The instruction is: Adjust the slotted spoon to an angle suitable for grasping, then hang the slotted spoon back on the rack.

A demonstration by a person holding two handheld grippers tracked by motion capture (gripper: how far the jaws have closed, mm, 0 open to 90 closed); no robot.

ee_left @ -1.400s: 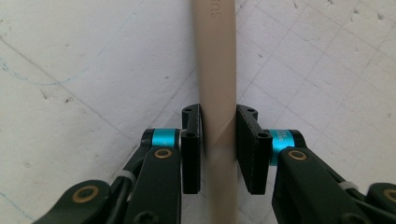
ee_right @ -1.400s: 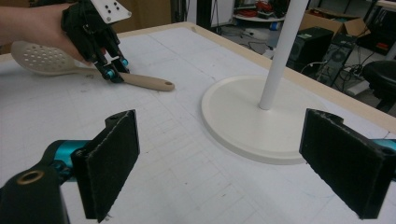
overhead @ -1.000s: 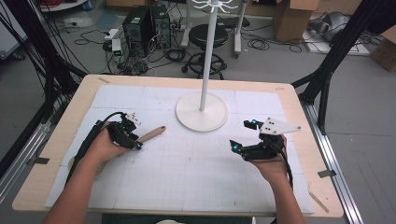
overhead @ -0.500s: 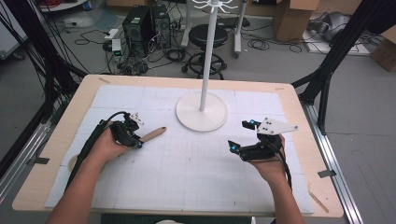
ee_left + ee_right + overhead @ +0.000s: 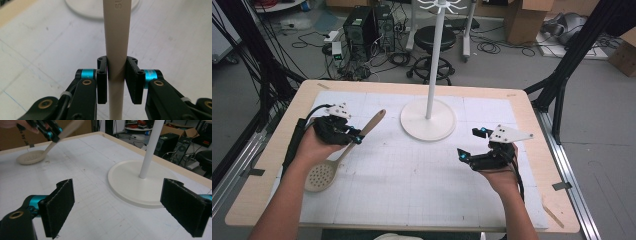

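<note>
Left gripper [image 5: 356, 138] pinching slotted spoon [image 5: 329, 167] by its handle, jaws just closed on it, handle tilted up, perforated bowl low at table's [image 5: 422, 210] left; right gripper [image 5: 471, 144] spread wide, nothing between, near white stand base [image 5: 428, 120]

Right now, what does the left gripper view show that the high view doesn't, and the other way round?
Left gripper view alone: the left gripper's black pads pressing both sides of the spoon handle, and raised lettering on that handle.

High view alone: the spoon's perforated bowl low over the table, the right gripper with jaws apart and nothing between them, both forearms, and the floor clutter beyond.

Both: the spoon handle, the white mat and the stand base.
</note>
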